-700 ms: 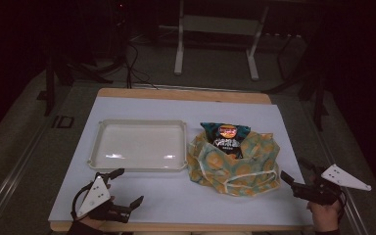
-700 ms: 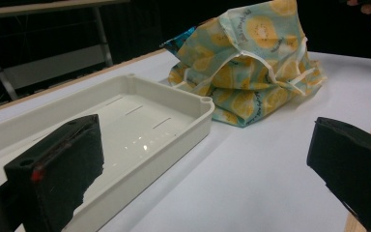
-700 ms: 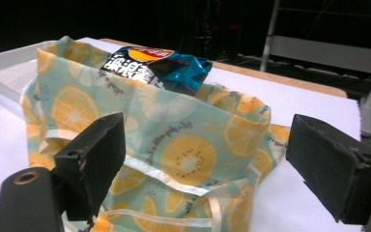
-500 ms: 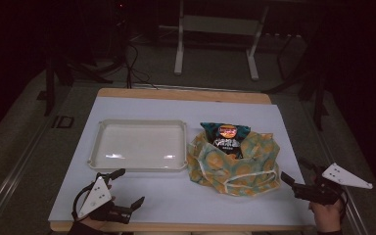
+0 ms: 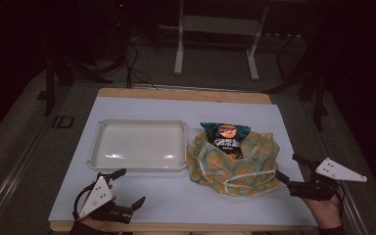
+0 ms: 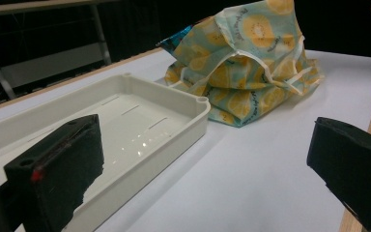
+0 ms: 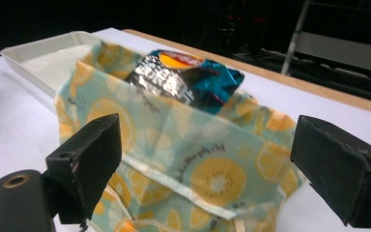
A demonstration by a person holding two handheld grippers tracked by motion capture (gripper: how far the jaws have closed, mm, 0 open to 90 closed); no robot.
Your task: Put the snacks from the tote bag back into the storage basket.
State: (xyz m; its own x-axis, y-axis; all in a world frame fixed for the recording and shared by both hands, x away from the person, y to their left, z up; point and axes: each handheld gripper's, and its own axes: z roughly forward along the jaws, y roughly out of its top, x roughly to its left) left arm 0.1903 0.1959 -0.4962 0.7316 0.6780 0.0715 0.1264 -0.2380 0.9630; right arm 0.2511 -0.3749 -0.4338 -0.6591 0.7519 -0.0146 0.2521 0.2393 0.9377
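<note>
A soft cloth bag (image 5: 235, 166) printed with yellow citrus slices lies right of centre on the white table. A dark crisp packet (image 5: 225, 137) sticks out of its far opening. My right gripper (image 5: 288, 166) stands open just right of the bag, jaws pointing at it, with nothing held. In the right gripper view the cloth bag (image 7: 193, 159) and the crisp packet (image 7: 183, 77) lie straight ahead between the wide-set jaws. My left gripper (image 5: 129, 187) rests open near the front edge, below the tray. The cloth bag (image 6: 246, 72) lies ahead and to the right in the left gripper view.
An empty cream plastic tray (image 5: 142, 122) lies left of the bag; its near corner (image 6: 193, 108) is close to my left gripper. The table top (image 5: 186, 196) has a wooden rim. Dark floor, a metal stand (image 5: 215, 29) and cables lie beyond.
</note>
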